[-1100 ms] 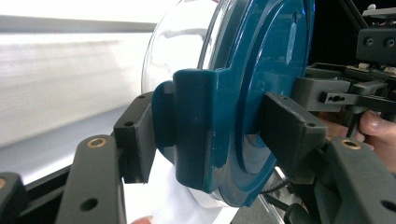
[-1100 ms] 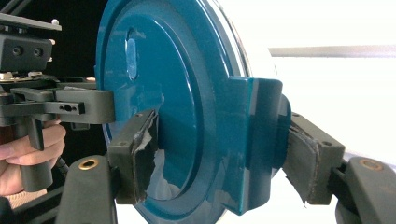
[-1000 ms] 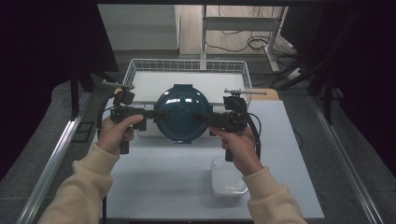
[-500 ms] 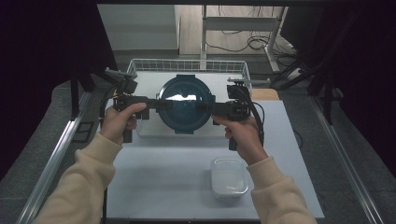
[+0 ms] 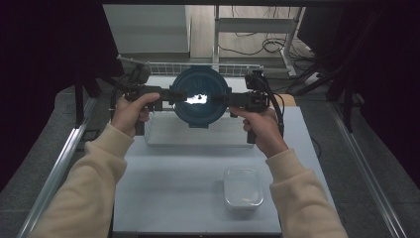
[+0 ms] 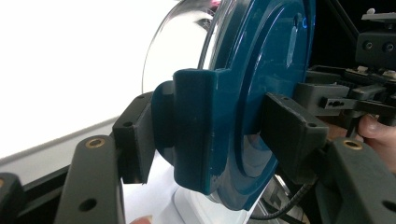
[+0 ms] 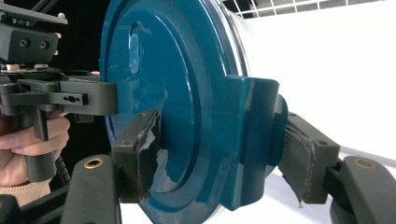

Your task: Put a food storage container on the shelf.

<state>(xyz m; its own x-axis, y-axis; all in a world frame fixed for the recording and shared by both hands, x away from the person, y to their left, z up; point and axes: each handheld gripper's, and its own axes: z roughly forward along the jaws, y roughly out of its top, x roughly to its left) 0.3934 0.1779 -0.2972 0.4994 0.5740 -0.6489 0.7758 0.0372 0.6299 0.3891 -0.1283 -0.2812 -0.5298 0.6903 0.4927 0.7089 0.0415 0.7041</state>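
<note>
The left claw (image 6: 205,135) is clamped on a latch tab at one side of a round bowl with a dark blue lid (image 5: 200,96); the right claw (image 7: 224,154) is clamped on the matching tab at the opposite side, its pads pressed to lid and rim. Between them the bowl hangs in the air, lid tipped toward the person, above the wire basket (image 5: 148,67) at the far side of the white table (image 5: 168,198).

The step in hand looks like a two-handed carry — the two grips must keep one line through the bowl; if one hand leads, the lid would likely twist in the pads. The right pad facing (image 7: 152,149) looks torn, so I judge that side more likely to slip; steady pressure and a slow, level path seem wise.

Edges to mind: the basket's wire rim sits just beneath and behind the bowl; a clear lidded box (image 5: 242,188) stands near the front right, well apart from the bowl. The middle and front left of the table lie open — the better room for setting down; dark frame posts flank both sides.
</note>
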